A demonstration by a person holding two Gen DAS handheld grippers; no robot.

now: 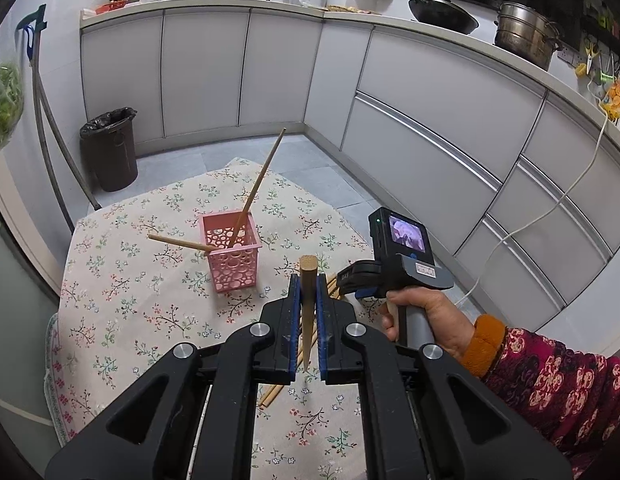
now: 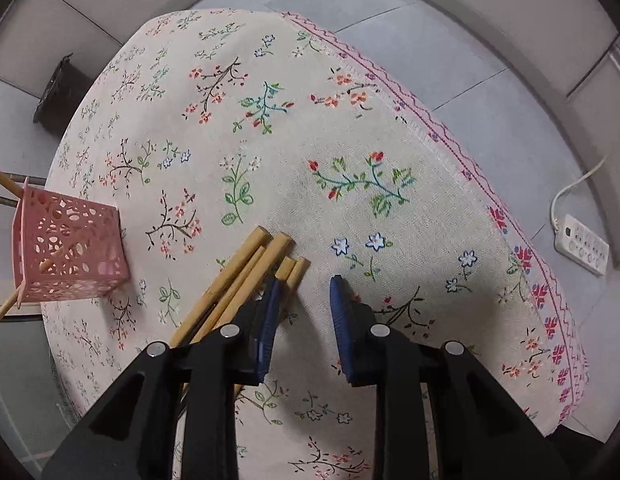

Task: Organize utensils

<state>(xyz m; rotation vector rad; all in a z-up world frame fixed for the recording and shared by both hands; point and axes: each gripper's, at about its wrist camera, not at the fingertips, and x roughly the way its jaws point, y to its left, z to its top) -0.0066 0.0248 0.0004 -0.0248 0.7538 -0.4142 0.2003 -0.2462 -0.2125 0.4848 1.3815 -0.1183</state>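
Floral-cloth counter (image 2: 349,128) carries a pink basket (image 1: 231,251) with two chopsticks (image 1: 257,191) sticking out. Loose chopsticks (image 2: 246,276) lie beside the right tongs (image 2: 306,284), which are spread with nothing between. Left tongs (image 1: 308,285) pinch one chopstick (image 1: 308,312) upright.

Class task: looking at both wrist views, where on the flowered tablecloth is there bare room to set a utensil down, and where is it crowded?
Free: the far stretch beyond the pink basket, and the right side, from the chopstick pile out to the tablecloth hem. Crowded: the near middle, where the pile and both tools meet.
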